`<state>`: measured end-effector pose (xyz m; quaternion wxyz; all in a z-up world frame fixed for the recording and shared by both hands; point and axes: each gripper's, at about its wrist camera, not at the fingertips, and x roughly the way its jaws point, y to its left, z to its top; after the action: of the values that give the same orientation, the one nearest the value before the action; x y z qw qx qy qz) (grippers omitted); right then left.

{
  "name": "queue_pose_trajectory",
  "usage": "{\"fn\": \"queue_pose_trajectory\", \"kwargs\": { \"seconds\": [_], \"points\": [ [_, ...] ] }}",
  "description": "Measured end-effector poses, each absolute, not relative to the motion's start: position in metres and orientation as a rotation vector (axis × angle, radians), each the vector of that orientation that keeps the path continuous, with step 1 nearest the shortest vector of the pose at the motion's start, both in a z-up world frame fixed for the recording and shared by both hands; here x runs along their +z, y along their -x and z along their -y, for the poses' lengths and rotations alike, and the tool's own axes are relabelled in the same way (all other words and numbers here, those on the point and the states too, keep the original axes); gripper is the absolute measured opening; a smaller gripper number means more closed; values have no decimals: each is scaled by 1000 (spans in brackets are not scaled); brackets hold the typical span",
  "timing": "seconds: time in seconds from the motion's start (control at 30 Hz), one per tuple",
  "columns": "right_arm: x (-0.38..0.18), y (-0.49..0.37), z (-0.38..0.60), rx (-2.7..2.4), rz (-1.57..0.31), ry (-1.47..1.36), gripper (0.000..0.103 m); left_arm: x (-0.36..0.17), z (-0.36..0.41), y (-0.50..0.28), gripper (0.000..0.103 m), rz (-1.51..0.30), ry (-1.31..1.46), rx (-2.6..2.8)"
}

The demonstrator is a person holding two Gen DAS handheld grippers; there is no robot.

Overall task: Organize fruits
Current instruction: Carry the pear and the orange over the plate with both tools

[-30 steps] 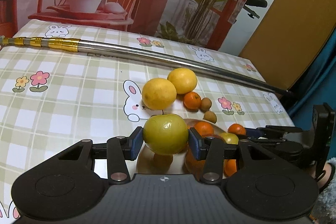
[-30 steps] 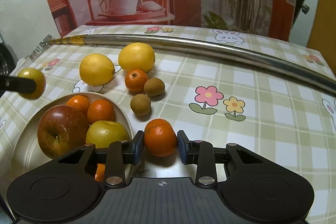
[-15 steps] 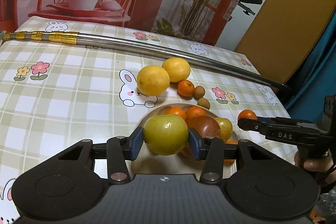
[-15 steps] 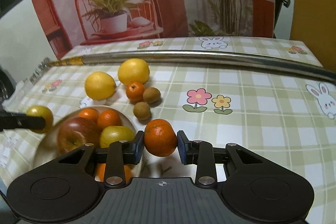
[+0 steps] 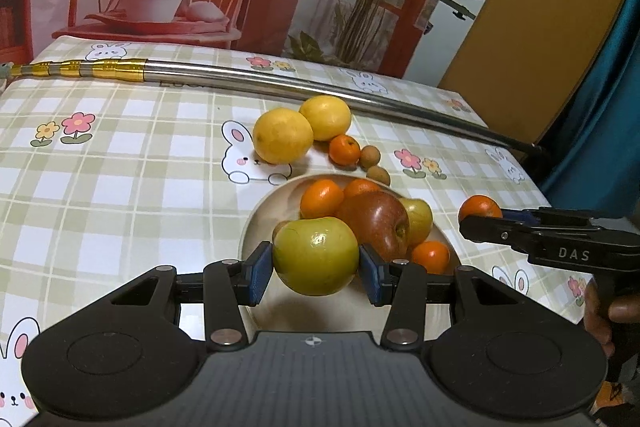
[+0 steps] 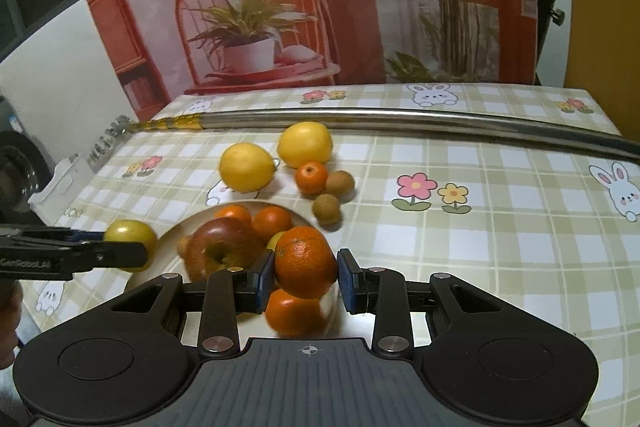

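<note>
My left gripper (image 5: 316, 273) is shut on a yellow-green apple (image 5: 316, 255), held over the near rim of a pale plate (image 5: 256, 223). The plate holds a red apple (image 5: 376, 219), a second green apple (image 5: 418, 217) and several tangerines (image 5: 320, 198). My right gripper (image 6: 306, 277) is shut on a tangerine (image 6: 306, 261), lifted above the plate's right side (image 6: 176, 231). In the left wrist view the right gripper (image 5: 482, 219) shows at the right with its tangerine (image 5: 478, 206). In the right wrist view the left gripper (image 6: 132, 247) shows at the left with its apple (image 6: 128, 233).
Beyond the plate lie two lemons (image 5: 282, 135), a loose tangerine (image 5: 344, 149) and two small brown fruits (image 5: 370, 157) on the checked tablecloth (image 5: 120, 155). A long steel rod (image 5: 280, 87) with a gold end crosses the table's far side. A hand (image 5: 612, 311) holds the right tool.
The right gripper has risen with its tangerine and moved left, over the plate's edge. The left gripper has drawn back with the green apple, showing more of the plate.
</note>
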<state>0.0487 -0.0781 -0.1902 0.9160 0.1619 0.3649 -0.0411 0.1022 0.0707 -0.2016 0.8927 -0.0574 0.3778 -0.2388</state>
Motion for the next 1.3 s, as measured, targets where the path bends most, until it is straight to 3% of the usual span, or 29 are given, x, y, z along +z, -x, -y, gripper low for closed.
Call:
{"fn": "queue_pose_trajectory", "kwargs": {
  "seconds": [1.3],
  "points": [
    [-220, -51, 29, 40, -905, -276, 30, -229, -47, -124, 49, -758, -83, -474]
  ]
}}
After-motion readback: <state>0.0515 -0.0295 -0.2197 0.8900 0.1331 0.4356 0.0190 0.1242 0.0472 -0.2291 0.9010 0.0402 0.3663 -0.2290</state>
